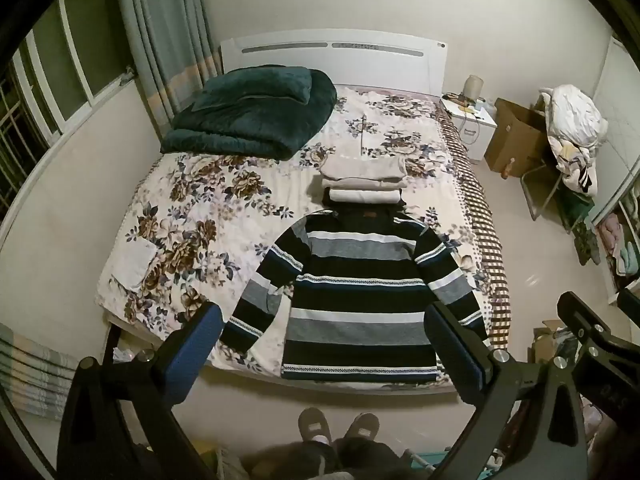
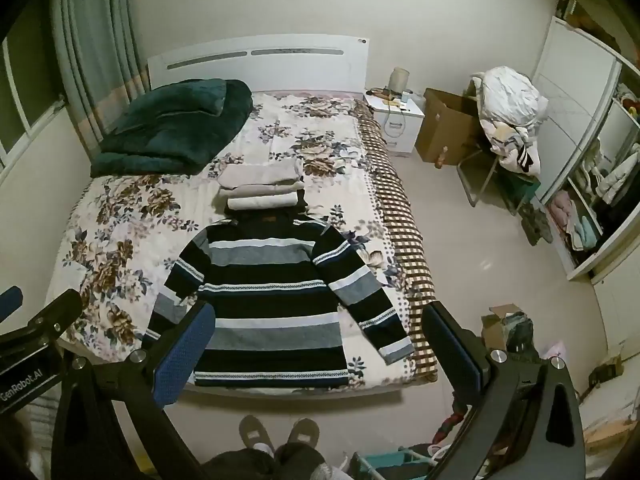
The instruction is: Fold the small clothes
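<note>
- Both of your tools are empty right now: the left gripper (image 1: 326, 354) and the right gripper (image 2: 316, 354) hang in the air over the foot of the bed with their jaws spread as wide as they go, nothing between the pads.
- The striped sweater (image 1: 352, 300) lies flat on the floral bedsheet (image 1: 192, 208), hem toward you at the near edge of the bed, collar away from you, both sleeves angled down and outward.
- Relative to the tools, the sweater sits below and ahead of both grippers, well apart from the fingertips. In the left wrist view its body shows between the two pads; in the right wrist view it sits left of centre, with the right sleeve cuff (image 2: 394, 346) nearest that gripper.
- The hem lies right at the mattress edge. If you pull toward yourself while pinching it, the sweater could slide off onto the floor.
- The knit looks thick. A shallow pinch may take only the top layer, so the fold would drag and bunch.
- Pinch too deep and you could catch the bedsheet along with the sleeve, lifting both.
- The stack of folded clothes (image 1: 364, 184) sits just beyond the collar, seemingly touching it. A fold pushed away from you may knock that stack askew.
- The sleeves lie unevenly, so folding them without matching them first would likely leave a lopsided bundle.
</note>
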Demonstrator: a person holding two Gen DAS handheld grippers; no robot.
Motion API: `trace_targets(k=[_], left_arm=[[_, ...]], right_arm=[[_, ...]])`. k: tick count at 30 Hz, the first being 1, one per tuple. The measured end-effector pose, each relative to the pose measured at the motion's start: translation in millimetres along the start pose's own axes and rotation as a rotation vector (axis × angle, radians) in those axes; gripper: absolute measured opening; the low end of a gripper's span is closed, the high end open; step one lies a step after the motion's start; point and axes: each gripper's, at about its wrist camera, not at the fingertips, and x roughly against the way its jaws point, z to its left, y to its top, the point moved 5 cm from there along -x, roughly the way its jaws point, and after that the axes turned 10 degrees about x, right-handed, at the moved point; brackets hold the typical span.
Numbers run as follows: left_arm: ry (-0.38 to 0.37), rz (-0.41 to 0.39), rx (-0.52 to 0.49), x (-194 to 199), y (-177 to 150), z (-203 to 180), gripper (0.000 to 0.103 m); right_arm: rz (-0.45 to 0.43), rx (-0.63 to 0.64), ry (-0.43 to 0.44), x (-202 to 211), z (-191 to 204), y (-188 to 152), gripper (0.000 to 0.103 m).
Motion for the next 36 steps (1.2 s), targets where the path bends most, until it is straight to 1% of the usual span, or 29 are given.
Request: trace_targets(k=[5, 26, 28, 36], left_arm=[[-0.018, 0.007, 0.008, -0.6, -0.3, -0.4, 0.103], [-0.026, 0.002, 0.010, -1.0, -0.1, -0.6, 0.103], [-0.026, 0.001, 0.010, -1.7, 5.2, -8.5, 0.103], [-0.028, 0.001, 0.009, -2.0, 6.2, -10.5, 0.103]], right_arm=[[-0.010, 0.000, -0.003, 0.2, -0.1, 0.4, 0.103], [-0.016, -0.002, 0.000, 1.6, -2.1, 3.6, 0.103], [-0.017, -0.003, 0.001, 1.7, -2.4, 4.0, 0.103], [-0.018, -0.003, 0.000, 2.3, -3.4, 5.4, 0.103]])
